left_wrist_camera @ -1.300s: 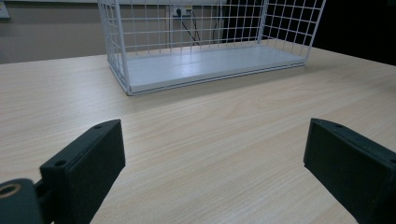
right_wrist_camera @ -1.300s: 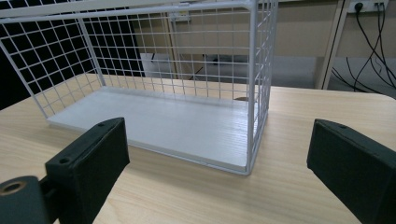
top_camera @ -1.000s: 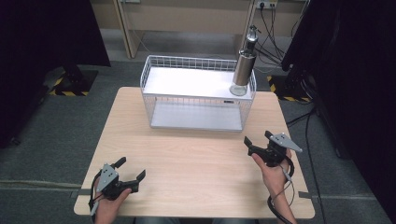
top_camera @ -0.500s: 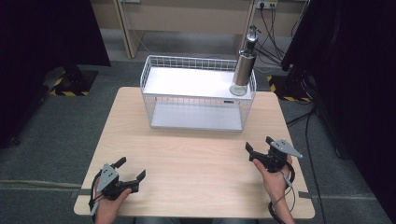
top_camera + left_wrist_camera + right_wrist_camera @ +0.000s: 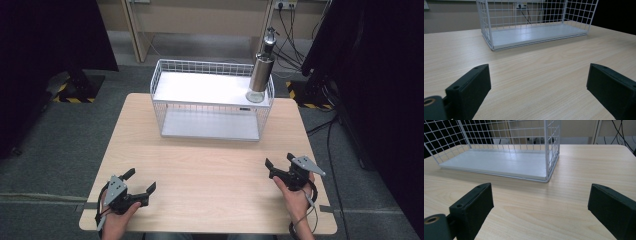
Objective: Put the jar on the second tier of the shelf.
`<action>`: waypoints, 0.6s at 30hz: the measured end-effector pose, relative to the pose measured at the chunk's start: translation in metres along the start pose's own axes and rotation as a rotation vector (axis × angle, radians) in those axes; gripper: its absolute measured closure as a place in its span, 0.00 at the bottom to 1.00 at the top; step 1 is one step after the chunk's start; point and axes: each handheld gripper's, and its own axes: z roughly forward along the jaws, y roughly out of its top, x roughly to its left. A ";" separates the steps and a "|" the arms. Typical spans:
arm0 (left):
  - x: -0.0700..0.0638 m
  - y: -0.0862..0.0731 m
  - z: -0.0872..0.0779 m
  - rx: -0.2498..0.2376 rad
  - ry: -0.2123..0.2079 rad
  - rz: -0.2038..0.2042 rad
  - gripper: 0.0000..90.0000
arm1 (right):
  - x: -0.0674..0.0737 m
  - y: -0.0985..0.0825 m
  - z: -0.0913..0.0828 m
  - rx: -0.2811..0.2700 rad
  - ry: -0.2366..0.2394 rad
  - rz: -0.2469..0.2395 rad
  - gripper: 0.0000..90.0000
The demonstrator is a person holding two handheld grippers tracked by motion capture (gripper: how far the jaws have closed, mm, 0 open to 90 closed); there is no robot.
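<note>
From the high view, left gripper (image 5: 139, 181) and right gripper (image 5: 279, 161) low over the table (image 5: 210, 165), jaws spread and empty, well short of the wire basket (image 5: 212, 100) and its bottle (image 5: 260, 75); from both gripper views, basket ahead (image 5: 534, 32) (image 5: 499, 162), likely resting before a reach, no legible writing.

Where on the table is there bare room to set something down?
The wide strip of table between the basket and the two grippers is bare. So are the margins left and right of the basket, and the basket's white floor. The near corners are taken by the left gripper and right gripper, both open.
</note>
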 end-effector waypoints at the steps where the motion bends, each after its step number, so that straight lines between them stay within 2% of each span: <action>1: 0.000 0.000 0.000 0.000 0.000 0.000 0.06 | -0.001 0.000 -0.001 0.000 -0.002 0.000 0.07; 18: 0.000 0.000 0.000 -0.001 0.001 -0.002 0.06 | -0.007 -0.010 -0.008 0.010 -0.021 0.000 0.07</action>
